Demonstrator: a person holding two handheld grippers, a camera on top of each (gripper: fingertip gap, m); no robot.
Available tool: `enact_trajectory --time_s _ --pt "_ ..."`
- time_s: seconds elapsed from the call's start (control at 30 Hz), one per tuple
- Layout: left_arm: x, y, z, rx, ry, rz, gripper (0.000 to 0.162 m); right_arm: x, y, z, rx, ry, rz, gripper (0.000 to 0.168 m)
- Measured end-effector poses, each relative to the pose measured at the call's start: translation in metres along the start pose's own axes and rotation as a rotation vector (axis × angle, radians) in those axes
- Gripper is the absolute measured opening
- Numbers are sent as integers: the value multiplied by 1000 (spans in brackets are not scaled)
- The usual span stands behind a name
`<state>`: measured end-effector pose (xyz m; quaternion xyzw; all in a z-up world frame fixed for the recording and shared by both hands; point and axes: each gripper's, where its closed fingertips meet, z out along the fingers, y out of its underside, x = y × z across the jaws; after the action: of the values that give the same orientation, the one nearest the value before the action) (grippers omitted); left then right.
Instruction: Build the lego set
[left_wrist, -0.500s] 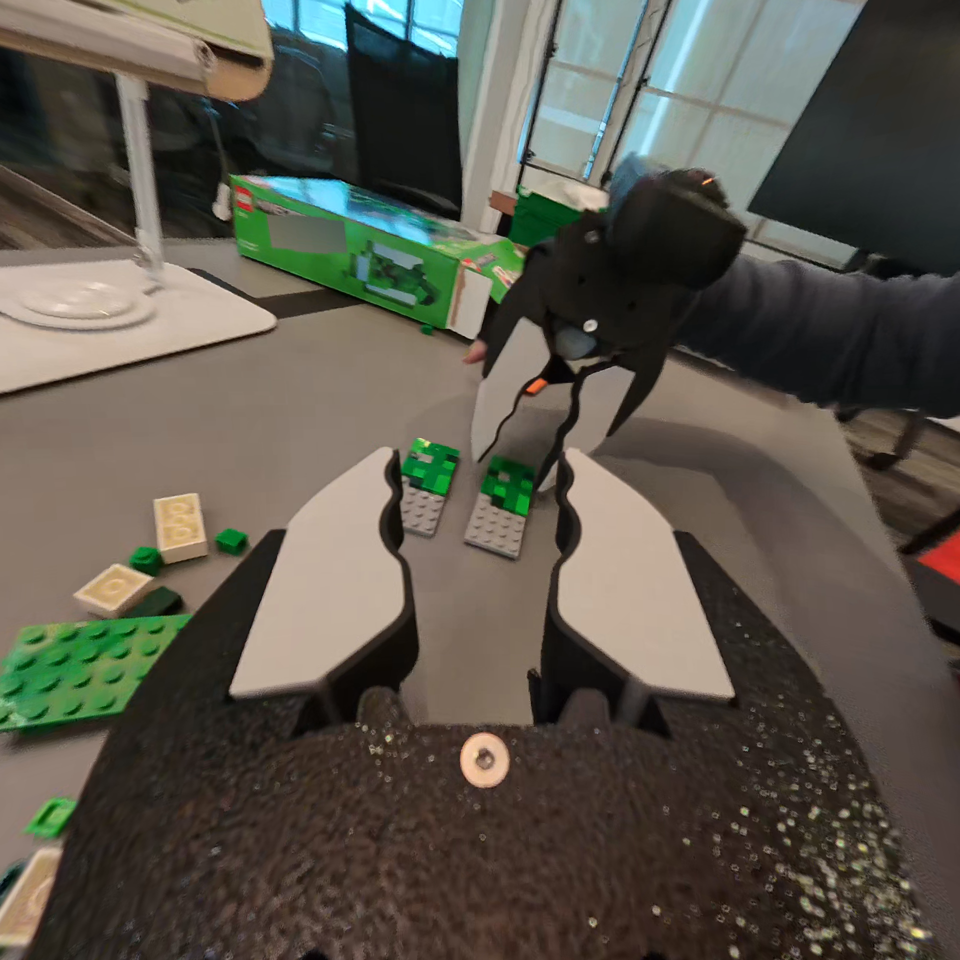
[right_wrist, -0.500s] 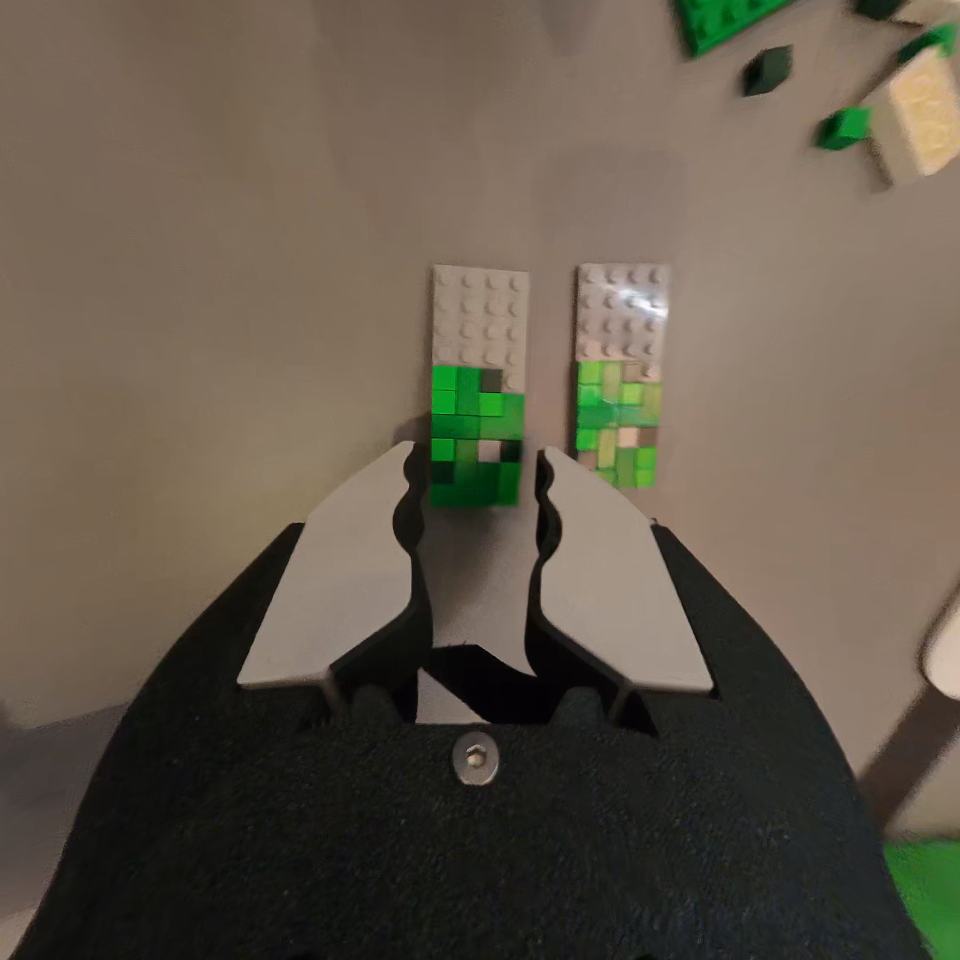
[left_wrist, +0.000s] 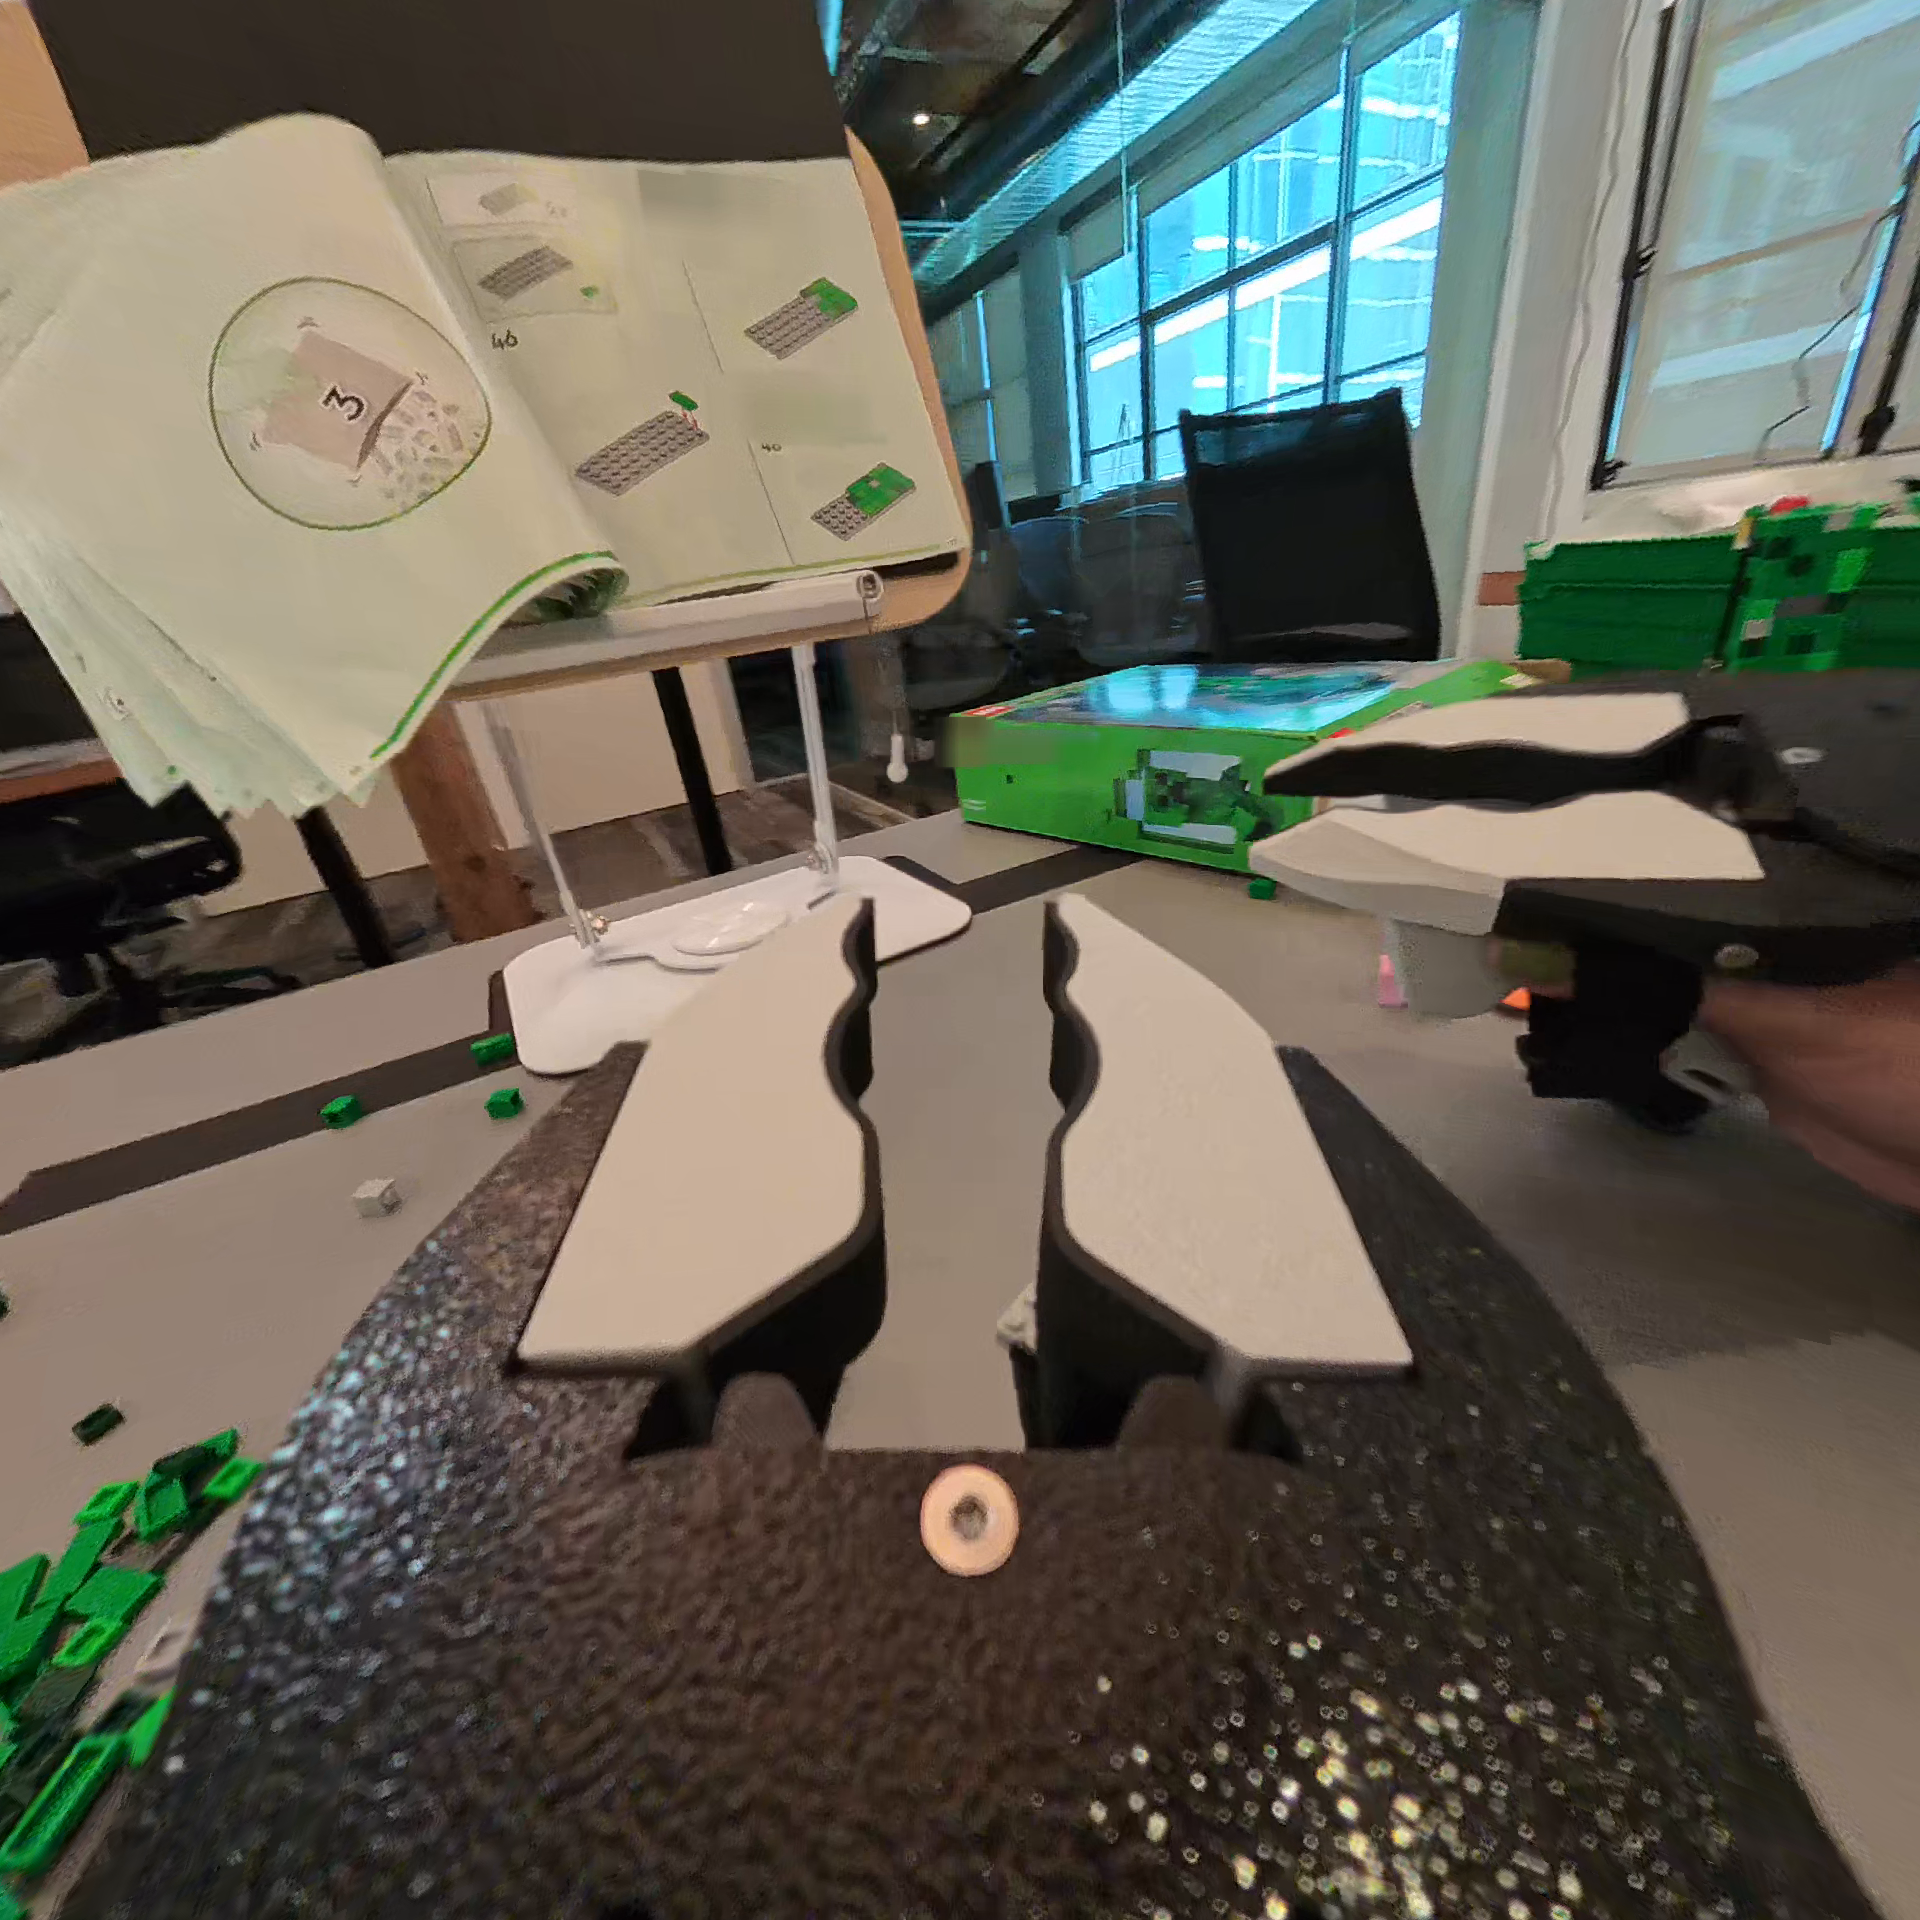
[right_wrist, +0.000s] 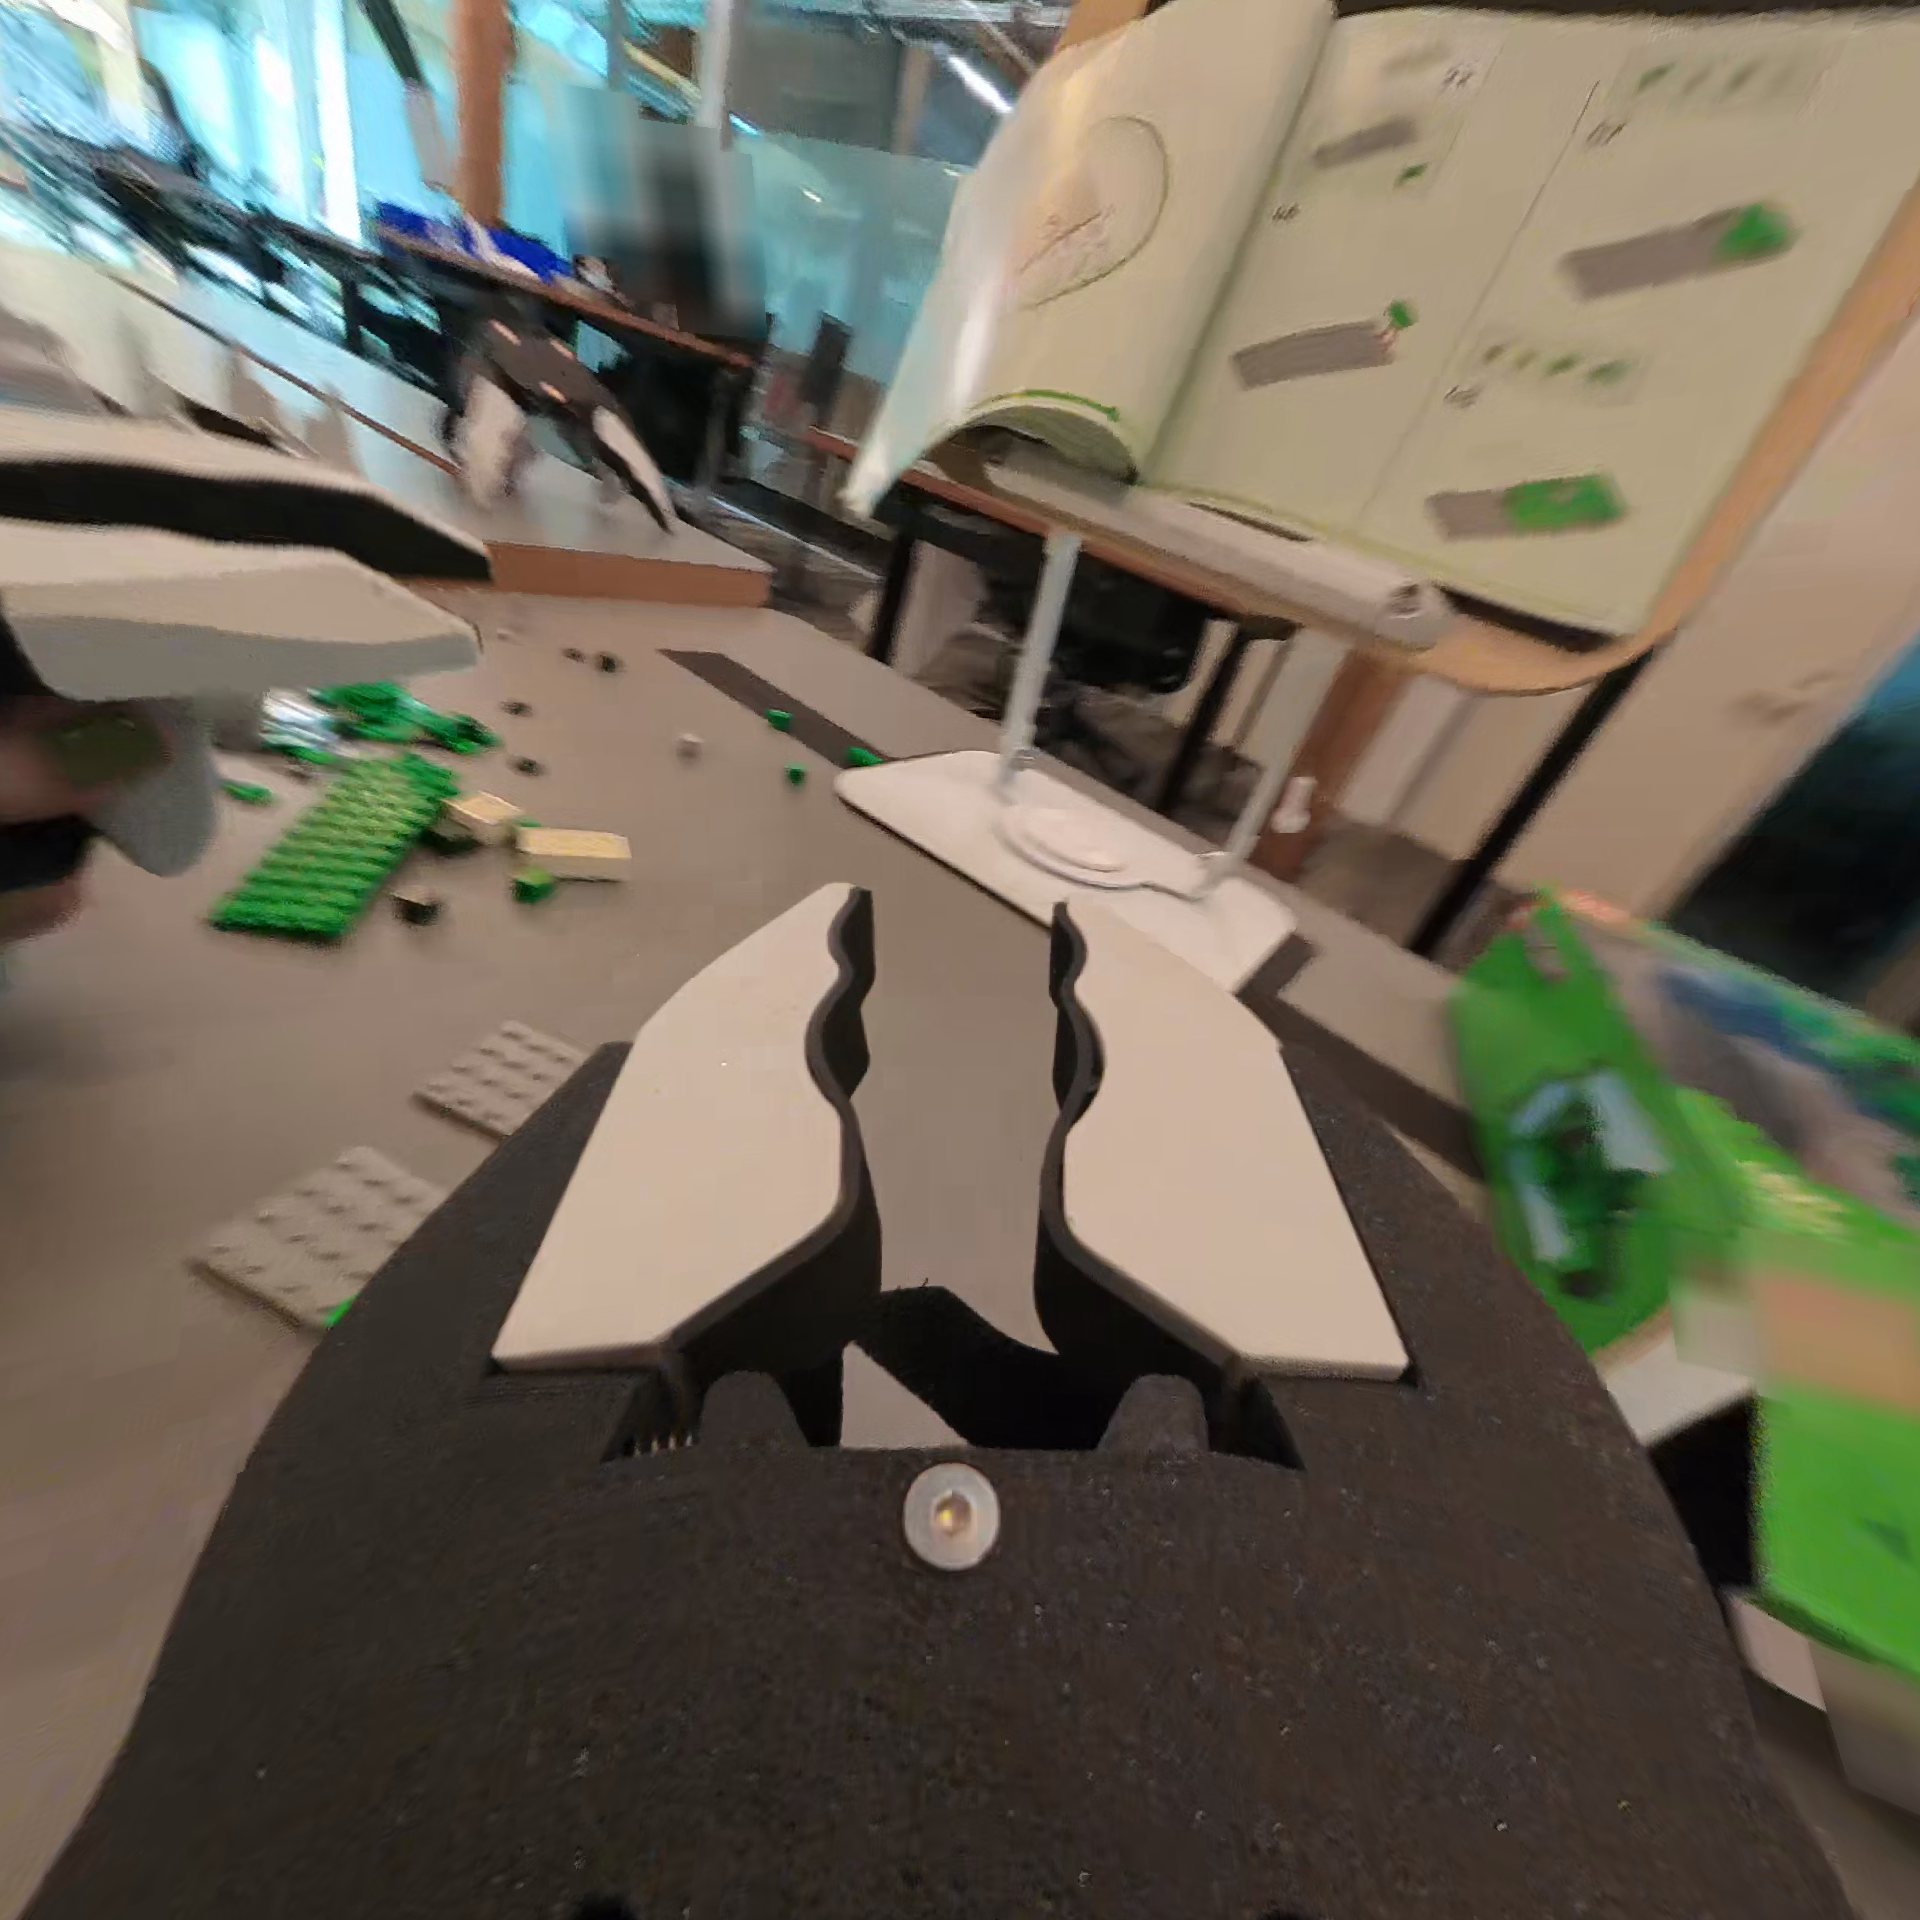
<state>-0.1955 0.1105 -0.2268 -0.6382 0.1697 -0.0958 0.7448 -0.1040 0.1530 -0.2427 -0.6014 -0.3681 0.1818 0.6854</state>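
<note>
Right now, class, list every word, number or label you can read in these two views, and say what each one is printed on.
I don't copy out writing, so here is what bears it.
Open instruction booklet on the white stand: printed step marks beside the diagrams, blurred in the right wrist view.
Green set box: printed front, partly covered by a mosaic patch.
Green baseplate: no writing visible.

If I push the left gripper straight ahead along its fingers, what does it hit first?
Probably the flat white base of the booklet stand: it lies on the grey table just past the open left gripper. The gap between is bare table, though depth is hard to judge.
</note>
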Motion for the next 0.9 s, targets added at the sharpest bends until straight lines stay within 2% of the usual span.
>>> enact_trajectory --time_s 0.13,0.3,0.4,0.5,0.8,0.9 --pt "15 1 17 15 23 45 18 14 4 -5 31 141 -127 12" --pt "32 -2 14 40 141 44 5 15 1 -10 66 124 -124 0" --pt "25 -5 12 64 118 11 0 15 0 -9 74 115 -111 0" --pt "10 7 18 -8 16 18 0 18 1 -9 73 127 -105 0" --pt "25 -4 15 61 72 81 0 21 -3 -13 84 158 -103 0" --pt "15 -4 18 67 11 74 0 24 -15 -14 111 166 9 0"
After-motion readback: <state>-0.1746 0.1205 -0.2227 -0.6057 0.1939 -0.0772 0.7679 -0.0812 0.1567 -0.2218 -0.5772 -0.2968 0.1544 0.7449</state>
